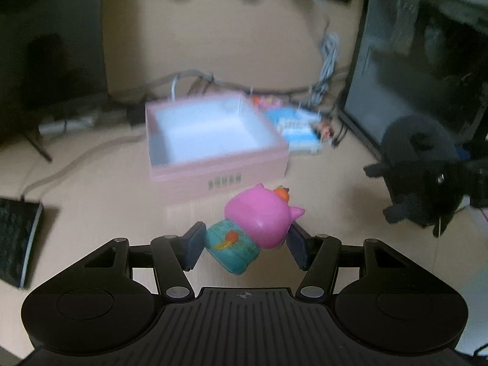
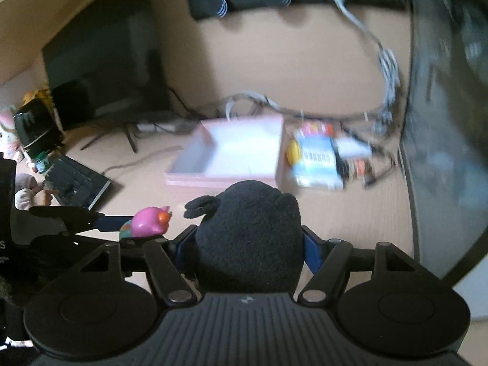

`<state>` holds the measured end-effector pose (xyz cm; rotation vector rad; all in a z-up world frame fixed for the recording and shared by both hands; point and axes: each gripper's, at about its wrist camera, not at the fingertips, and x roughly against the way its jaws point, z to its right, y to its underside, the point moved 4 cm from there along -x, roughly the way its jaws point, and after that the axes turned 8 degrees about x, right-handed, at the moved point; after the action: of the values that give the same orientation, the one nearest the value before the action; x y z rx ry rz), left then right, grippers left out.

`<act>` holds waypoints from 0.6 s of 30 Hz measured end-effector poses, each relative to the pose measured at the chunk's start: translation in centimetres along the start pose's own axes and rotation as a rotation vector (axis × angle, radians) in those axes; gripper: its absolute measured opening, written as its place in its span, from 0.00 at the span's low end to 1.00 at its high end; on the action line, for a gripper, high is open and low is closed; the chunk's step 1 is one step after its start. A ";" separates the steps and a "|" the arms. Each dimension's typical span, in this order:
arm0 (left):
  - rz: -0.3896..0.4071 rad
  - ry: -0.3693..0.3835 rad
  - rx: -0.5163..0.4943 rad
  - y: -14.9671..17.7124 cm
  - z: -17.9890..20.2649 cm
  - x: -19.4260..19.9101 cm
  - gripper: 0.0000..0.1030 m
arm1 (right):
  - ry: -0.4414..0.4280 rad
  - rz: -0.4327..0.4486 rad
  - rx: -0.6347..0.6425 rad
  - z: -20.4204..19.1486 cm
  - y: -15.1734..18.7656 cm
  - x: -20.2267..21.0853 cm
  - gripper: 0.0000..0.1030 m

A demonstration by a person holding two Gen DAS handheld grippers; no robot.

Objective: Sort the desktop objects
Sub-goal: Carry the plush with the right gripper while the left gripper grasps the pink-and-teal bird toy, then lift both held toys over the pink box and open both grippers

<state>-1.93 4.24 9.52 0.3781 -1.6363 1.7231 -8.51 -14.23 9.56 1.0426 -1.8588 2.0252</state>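
Beige desk (image 1: 91, 183) spreads under both claws, with a pink box (image 1: 219, 164) at its middle, open and, as far as the blur allows, empty. Sorting looks barely begun: nothing sits in the box, and packets (image 1: 300, 128) lie just right of it. Left claw (image 1: 244, 241) is clamped on a pink toy (image 1: 259, 219), raised just short of the box. Right claw (image 2: 248, 244) grips a black plush (image 2: 250, 235), also lifted short of the box.

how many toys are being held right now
2. A pink and teal toy sits clamped in the left tool; a black plush toy is gripped in the right tool. More may be hidden off frame.
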 end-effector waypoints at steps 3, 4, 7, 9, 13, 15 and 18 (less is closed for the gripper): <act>0.043 0.006 0.015 -1.3 -0.1 0.5 0.61 | -0.001 0.054 0.026 -0.5 -1.9 0.9 0.68; 0.054 0.009 0.015 -1.8 -0.1 0.6 0.61 | -0.009 0.065 0.031 -0.5 -2.5 1.2 0.68; 0.078 0.008 0.008 -3.1 0.0 0.4 0.61 | -0.024 0.089 0.039 -0.4 -4.1 1.7 0.68; 0.078 0.011 0.002 -3.7 0.1 0.0 0.61 | -0.021 0.097 0.028 -0.2 -4.7 1.5 0.68; 0.054 0.007 -0.008 -4.4 0.1 -1.3 0.61 | -0.015 0.097 -0.013 0.5 -5.7 0.5 0.68; 0.056 0.003 -0.018 -4.8 0.0 -1.9 0.61 | -0.025 0.091 -0.035 0.9 -6.4 -0.5 0.68; 0.080 -0.011 -0.021 -6.3 -0.4 -3.0 0.61 | -0.049 0.087 -0.091 1.7 -8.0 -2.3 0.68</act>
<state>4.50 3.36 12.16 0.3167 -1.6966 1.7636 -1.57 -13.56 14.47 1.0130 -2.0351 1.9568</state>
